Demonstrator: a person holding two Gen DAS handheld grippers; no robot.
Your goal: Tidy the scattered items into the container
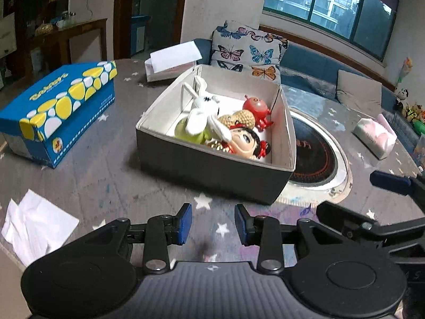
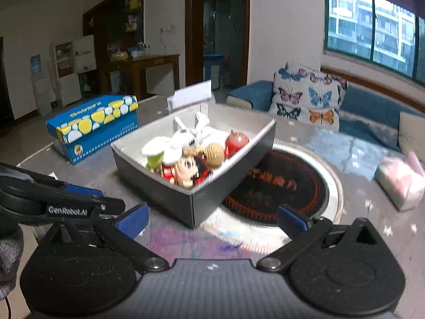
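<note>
The grey container (image 1: 212,170) stands on the table (image 1: 106,175), its far corner over the rim of the round black cooktop (image 1: 318,156) set into the table top. Inside the container lie a white plush rabbit (image 1: 204,111), a red round toy (image 1: 256,107), a tan knitted toy (image 1: 243,119), a green piece (image 1: 190,133) under the rabbit, and a doll's head with black hair (image 1: 245,142) (nearest the front wall). The left gripper (image 1: 213,223) hovers over the table just in front of the container, jaws moderately apart with nothing between them. The right gripper (image 2: 212,219) is off the container's near corner, jaws spread wide and empty. Left of the container sits a blue and yellow box (image 1: 61,111); behind it, a white box (image 1: 172,61). A crumpled white paper (image 1: 34,226) lies well to the container's front left.
</note>
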